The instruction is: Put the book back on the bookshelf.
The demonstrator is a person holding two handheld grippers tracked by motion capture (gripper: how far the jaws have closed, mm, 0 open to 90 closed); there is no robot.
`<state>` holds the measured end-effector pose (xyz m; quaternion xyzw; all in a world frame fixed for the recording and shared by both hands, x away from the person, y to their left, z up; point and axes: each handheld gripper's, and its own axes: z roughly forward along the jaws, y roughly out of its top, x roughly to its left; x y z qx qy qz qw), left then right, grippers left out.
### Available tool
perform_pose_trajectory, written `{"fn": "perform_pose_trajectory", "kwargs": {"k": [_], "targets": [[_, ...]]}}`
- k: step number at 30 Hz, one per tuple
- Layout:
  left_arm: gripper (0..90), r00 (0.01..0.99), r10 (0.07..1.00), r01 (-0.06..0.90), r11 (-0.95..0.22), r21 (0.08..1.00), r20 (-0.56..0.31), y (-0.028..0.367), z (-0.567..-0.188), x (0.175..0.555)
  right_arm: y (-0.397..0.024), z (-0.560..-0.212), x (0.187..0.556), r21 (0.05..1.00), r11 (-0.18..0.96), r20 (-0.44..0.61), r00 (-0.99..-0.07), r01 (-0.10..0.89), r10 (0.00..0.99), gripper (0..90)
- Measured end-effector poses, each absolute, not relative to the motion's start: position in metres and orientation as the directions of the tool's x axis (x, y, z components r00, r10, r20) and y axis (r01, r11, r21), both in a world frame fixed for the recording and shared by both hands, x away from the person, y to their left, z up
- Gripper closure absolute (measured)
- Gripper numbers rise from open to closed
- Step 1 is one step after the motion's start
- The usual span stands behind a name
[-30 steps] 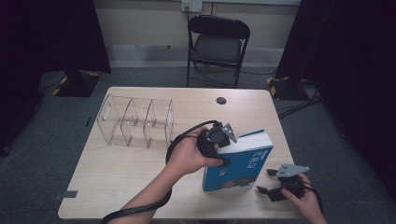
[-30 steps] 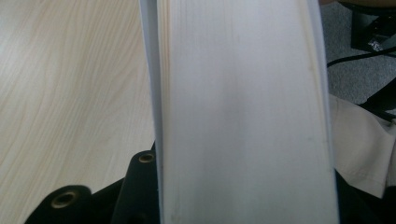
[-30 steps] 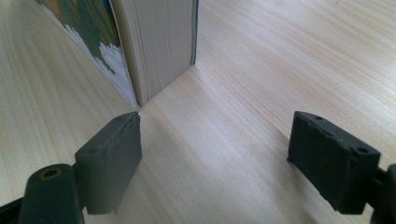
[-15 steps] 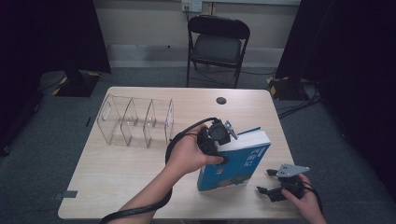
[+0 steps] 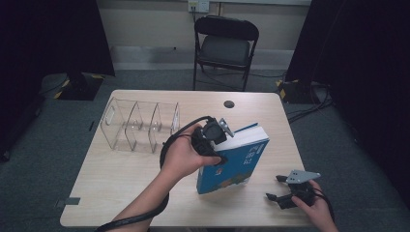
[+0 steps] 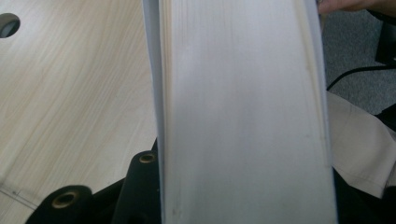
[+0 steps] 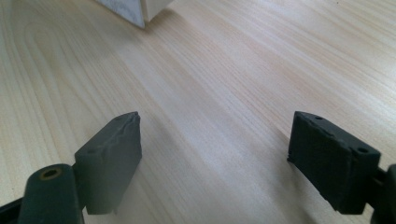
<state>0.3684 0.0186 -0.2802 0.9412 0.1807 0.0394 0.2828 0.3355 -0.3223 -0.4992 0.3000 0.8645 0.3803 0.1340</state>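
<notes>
A thick blue book [image 5: 237, 164] stands tilted on its lower edge on the light wood table [image 5: 121, 179], right of centre. My left gripper [image 5: 216, 144] is shut on its upper left part, the jaws across its thickness. The left gripper view looks along the book's pale page edge [image 6: 243, 107], with one black finger [image 6: 142, 184] beside the cover. Near the table's front right corner my right gripper [image 5: 274, 187] rests low and open. Its black pads [image 7: 112, 154] stand wide apart over bare wood, with the book's corner [image 7: 135, 9] farther off.
A clear plastic divider rack [image 5: 140, 126] stands at the back left of the table. A round cable hole [image 5: 229, 104] lies near the far edge. A black folding chair [image 5: 225, 43] stands behind the table. Cables trail on the grey floor at the right.
The left hand has lifted slightly and drawn left, raising the book from lying nearly flat to a steeper tilt. The right gripper has stayed where it was.
</notes>
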Motion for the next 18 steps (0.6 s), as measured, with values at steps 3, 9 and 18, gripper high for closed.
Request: {"fn": "perform_pose_trajectory", "kwargs": {"k": [3, 9, 18], "targets": [[62.0, 0.926, 0.376, 0.33, -0.758, 0.563, -0.037, 0.026, -0.277, 0.369, -0.322, -0.499, 0.335, 0.738, 0.531, -0.003, -0.785, 0.416, 0.62, 16.6], [62.0, 0.922, 0.387, 0.34, -0.767, 0.544, -0.03, 0.033, -0.274, 0.369, -0.323, -0.499, 0.335, 0.74, 0.53, -0.001, -0.787, 0.415, 0.617, 16.7], [61.9, 0.908, 0.414, 0.378, -0.75, 0.543, -0.06, 0.049, -0.294, 0.372, -0.323, -0.499, 0.335, 0.737, 0.532, 0.001, -0.789, 0.416, 0.615, 16.4]]}}
